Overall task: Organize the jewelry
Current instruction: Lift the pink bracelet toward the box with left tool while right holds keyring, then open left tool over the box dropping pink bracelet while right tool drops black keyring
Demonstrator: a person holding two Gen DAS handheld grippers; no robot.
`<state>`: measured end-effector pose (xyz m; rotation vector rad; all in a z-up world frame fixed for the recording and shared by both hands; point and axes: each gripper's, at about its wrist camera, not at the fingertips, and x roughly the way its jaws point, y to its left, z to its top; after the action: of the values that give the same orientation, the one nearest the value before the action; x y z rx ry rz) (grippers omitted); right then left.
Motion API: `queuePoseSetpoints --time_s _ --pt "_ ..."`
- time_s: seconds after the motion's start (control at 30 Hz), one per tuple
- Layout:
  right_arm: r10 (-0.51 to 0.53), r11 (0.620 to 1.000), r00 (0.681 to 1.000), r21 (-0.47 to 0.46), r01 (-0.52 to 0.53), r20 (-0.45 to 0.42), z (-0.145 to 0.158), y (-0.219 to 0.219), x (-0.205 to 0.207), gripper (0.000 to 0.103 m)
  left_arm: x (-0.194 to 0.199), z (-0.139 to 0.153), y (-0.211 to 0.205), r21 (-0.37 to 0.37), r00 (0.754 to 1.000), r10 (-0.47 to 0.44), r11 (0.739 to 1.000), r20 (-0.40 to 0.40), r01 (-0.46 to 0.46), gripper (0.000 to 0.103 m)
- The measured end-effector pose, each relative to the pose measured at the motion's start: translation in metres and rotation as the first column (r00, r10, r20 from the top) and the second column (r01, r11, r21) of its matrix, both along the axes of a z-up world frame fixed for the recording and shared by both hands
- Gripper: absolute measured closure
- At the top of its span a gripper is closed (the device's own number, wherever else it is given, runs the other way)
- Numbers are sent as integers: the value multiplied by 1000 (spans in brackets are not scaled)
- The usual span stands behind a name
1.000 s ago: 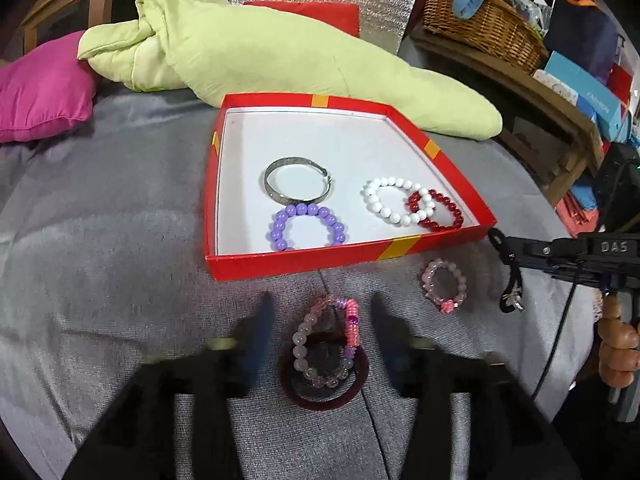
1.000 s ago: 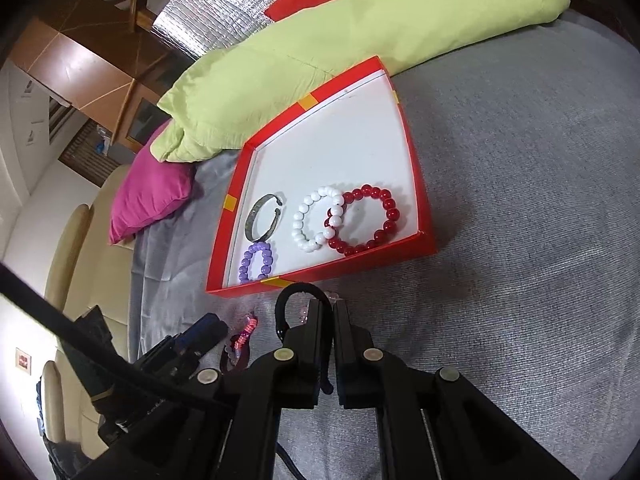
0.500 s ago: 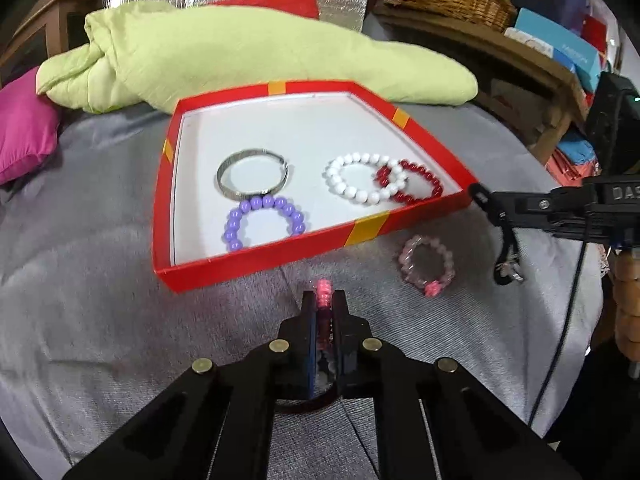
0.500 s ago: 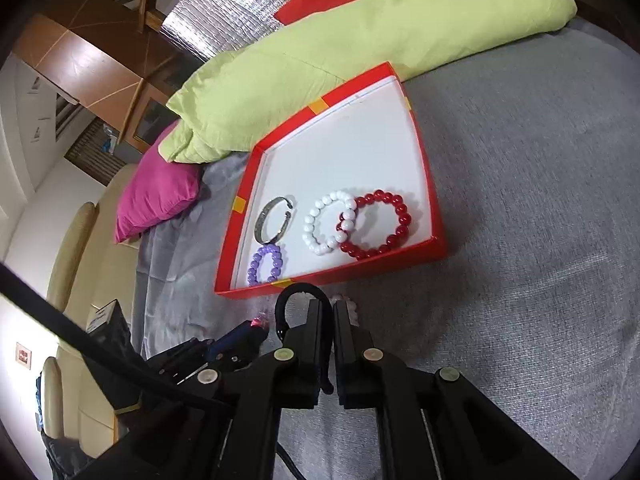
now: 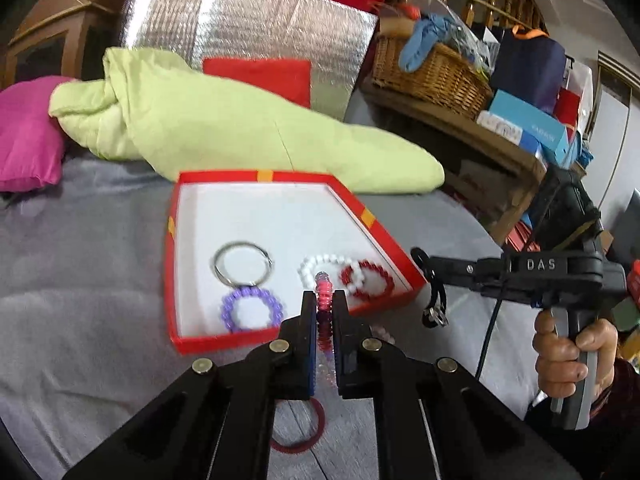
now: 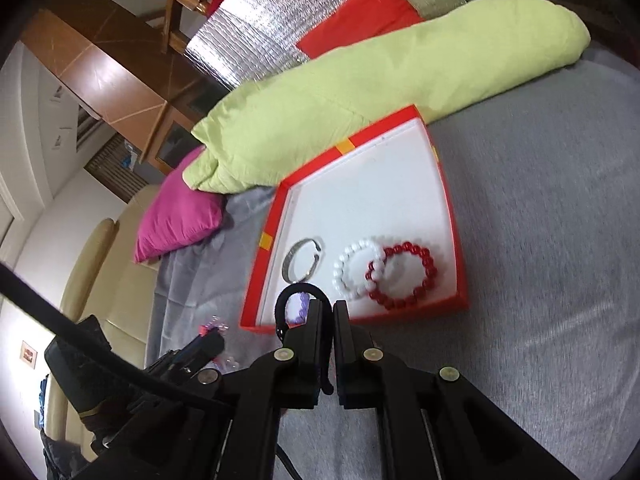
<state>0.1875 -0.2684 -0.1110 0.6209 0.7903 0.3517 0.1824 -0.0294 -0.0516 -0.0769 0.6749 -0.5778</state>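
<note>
**Pink bracelet lifted clear as left jaws clamp shut**

The left gripper, wide open around the pink beaded bracelet a second ago, now pinches it edge-on and holds it raised off the grey surface, in front of the red box. A dark red ring is left lying below at 6 o'clock. In the box lie a silver bangle, purple, white and red bracelets. At 3 o'clock, the right gripper keeps its jaws closed on a black hair tie.
</note>
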Motion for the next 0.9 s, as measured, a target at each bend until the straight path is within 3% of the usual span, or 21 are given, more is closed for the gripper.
queuePoseSetpoints --time_s 0.43,0.6,0.9 --pt "14 996 999 -82 -17 -32 -20 23 1 97 -7 12 32 27 993 97 995 70 -100 95" --pt "-13 996 1000 -90 15 23 -6 31 8 97 -2 14 59 1 989 137 991 55 -137 95" --pt "-87 996 996 -21 88 34 3 -5 60 97 48 10 63 -19 986 164 986 44 -163 95"
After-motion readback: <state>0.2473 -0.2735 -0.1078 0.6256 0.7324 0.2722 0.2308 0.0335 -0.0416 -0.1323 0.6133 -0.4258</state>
